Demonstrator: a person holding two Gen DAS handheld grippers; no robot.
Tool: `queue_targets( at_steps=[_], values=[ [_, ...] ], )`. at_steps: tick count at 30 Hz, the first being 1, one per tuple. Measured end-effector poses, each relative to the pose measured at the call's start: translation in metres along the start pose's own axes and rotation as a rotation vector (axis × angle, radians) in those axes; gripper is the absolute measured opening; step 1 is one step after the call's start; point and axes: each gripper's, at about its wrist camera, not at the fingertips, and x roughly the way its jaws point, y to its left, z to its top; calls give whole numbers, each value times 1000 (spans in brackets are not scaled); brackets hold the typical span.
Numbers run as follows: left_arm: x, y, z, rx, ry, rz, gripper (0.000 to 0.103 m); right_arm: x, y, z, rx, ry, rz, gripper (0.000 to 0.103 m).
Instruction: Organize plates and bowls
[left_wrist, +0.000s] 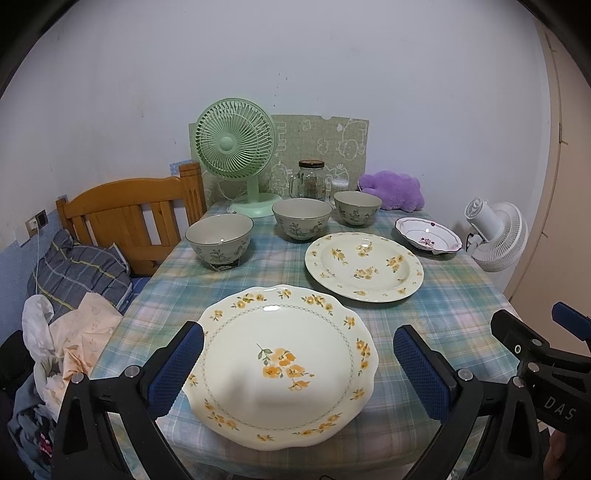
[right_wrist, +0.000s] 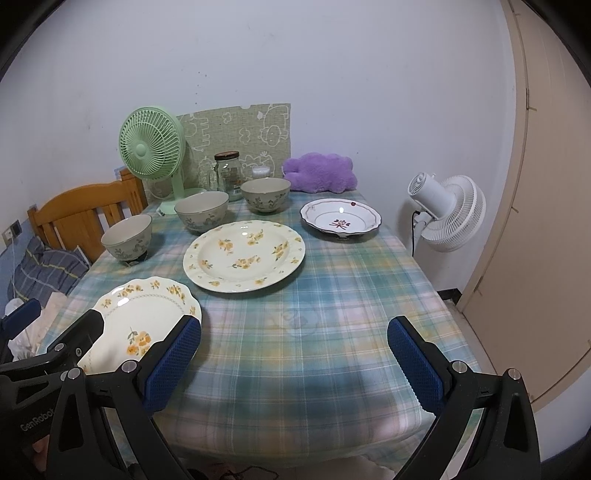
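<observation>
A scalloped cream plate with yellow flowers (left_wrist: 280, 365) lies at the near edge of the plaid table; it also shows in the right wrist view (right_wrist: 144, 317). My left gripper (left_wrist: 299, 365) is open, its pads straddling this plate above it. A round yellow-flower plate (left_wrist: 364, 266) (right_wrist: 243, 254) lies mid-table. A small pink-flower dish (left_wrist: 428, 236) (right_wrist: 340, 218) sits far right. Three grey-green bowls (left_wrist: 219, 238) (left_wrist: 301, 218) (left_wrist: 357, 208) stand in a row behind. My right gripper (right_wrist: 293, 363) is open and empty over bare cloth.
A green fan (left_wrist: 236, 147), a glass jar (left_wrist: 312, 179) and a purple plush (left_wrist: 393, 190) stand at the table's back. A white fan (right_wrist: 448, 210) stands off the right edge. A wooden bed headboard (left_wrist: 129, 218) and clothes lie left.
</observation>
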Motion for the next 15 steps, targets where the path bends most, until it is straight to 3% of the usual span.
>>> queue_targets(
  at_steps=[15],
  values=[
    [0, -1, 0, 0, 4, 2, 103, 0, -2, -1, -3, 0, 4, 102]
  ],
)
